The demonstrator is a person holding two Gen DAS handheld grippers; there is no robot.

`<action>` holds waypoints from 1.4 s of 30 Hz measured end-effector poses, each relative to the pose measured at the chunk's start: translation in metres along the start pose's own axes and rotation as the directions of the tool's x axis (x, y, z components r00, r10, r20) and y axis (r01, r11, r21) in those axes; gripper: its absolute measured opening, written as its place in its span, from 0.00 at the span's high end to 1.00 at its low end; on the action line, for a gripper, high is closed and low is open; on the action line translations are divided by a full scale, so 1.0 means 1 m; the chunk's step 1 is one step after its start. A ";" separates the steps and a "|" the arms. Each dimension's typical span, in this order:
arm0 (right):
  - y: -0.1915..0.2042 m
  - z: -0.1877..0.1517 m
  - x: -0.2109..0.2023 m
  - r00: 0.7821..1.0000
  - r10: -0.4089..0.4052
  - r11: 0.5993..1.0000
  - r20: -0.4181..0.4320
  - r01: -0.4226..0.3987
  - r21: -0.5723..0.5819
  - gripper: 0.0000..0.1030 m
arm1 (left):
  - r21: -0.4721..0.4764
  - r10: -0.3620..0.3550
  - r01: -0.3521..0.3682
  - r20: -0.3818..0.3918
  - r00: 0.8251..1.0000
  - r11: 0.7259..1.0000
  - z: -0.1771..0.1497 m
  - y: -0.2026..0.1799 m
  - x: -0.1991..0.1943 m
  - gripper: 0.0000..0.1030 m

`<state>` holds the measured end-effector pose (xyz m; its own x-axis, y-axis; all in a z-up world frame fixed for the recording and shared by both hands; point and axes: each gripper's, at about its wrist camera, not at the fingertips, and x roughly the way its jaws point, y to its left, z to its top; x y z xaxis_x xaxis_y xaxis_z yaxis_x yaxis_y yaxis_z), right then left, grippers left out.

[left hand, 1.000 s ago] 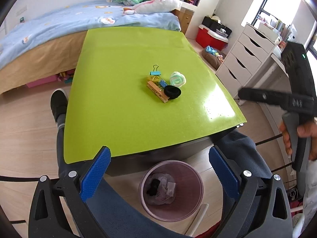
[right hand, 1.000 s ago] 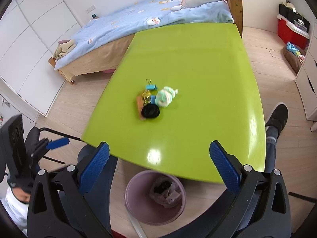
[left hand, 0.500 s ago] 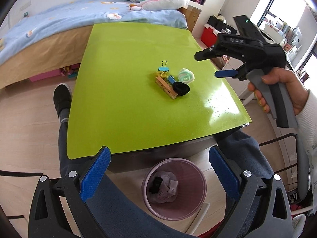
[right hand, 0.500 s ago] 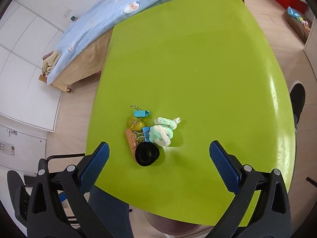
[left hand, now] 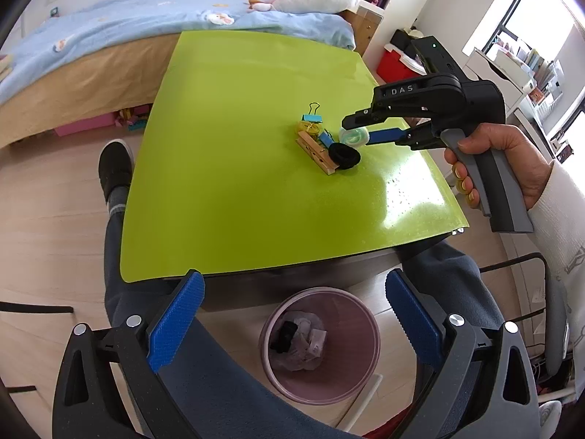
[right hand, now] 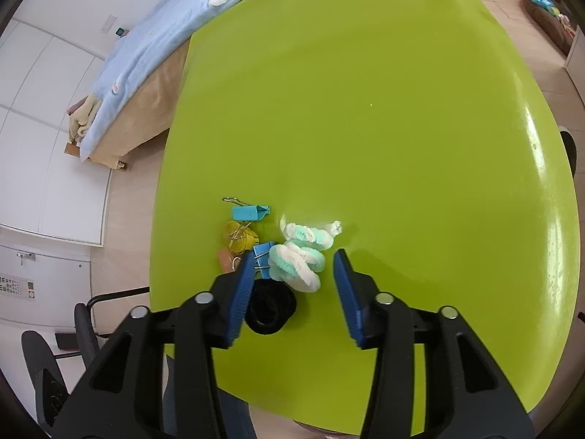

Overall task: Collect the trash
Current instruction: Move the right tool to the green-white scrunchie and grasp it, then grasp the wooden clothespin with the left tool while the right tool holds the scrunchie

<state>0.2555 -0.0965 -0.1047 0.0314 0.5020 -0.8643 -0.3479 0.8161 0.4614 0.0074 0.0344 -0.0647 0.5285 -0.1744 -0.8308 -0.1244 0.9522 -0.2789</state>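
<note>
Near the table's (right hand: 402, 109) right edge, toward its near side, lies the mint-and-white crumpled wrapper (right hand: 301, 252), its long axis running from the near edge up toward the far right corner. The right gripper (right hand: 292, 285) straddles it, jaws partly open, holding nothing. Binder clips (right hand: 250, 213), a clothespin (left hand: 316, 153) and a black hair tie (right hand: 270, 307) crowd its left; bare green surface opens rightward. The left gripper (left hand: 292, 318) gapes wide above the pink bin (left hand: 320, 344).
</note>
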 end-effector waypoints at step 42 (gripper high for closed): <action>-0.017 -0.039 -0.075 0.991 -0.019 0.996 0.130 0.031 -0.088 0.93 | -0.238 0.121 -0.195 -0.295 0.948 0.951 0.126 0.003 0.118 0.07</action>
<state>0.2223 -0.1596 -0.0553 0.1593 0.5194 -0.8396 -0.4281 0.8027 0.4153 0.1755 0.0487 -0.1028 0.2384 -0.1241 -0.9632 -0.4217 0.8802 -0.2178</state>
